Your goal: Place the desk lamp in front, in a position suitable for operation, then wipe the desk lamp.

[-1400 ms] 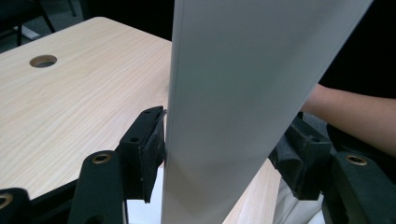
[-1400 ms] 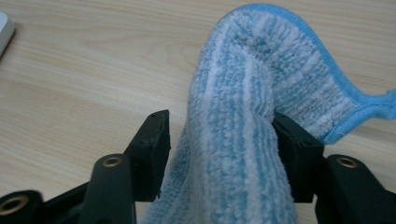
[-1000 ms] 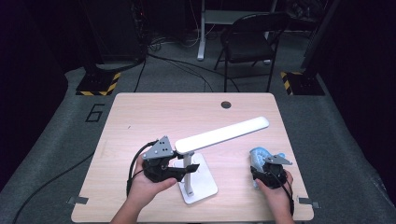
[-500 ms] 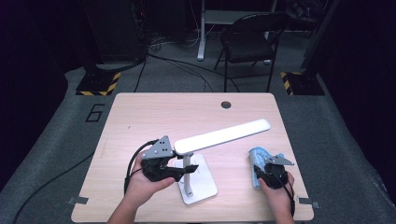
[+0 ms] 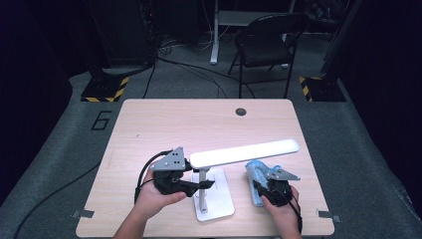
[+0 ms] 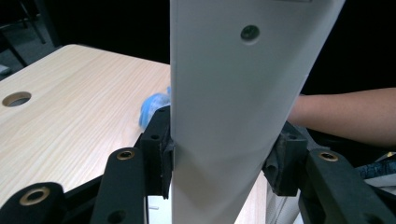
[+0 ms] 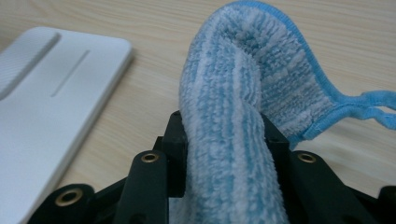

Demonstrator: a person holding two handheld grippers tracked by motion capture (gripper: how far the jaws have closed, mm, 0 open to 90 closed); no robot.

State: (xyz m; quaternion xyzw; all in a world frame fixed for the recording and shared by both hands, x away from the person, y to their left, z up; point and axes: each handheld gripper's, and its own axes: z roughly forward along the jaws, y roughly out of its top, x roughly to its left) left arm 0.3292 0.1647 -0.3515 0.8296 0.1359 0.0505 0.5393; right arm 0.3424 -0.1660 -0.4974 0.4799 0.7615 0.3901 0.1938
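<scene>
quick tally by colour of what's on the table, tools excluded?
White: 1, the desk lamp, its light bar clamped in the left tool.
Blue: 1, the striped cloth, pinched in the right tool.
Total: 2 things on the wooden table.

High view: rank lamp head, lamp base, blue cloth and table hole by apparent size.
1. lamp head, the long white bar
2. lamp base
3. blue cloth, partly hidden by the right gripper, so unsure against the base
4. table hole
</scene>
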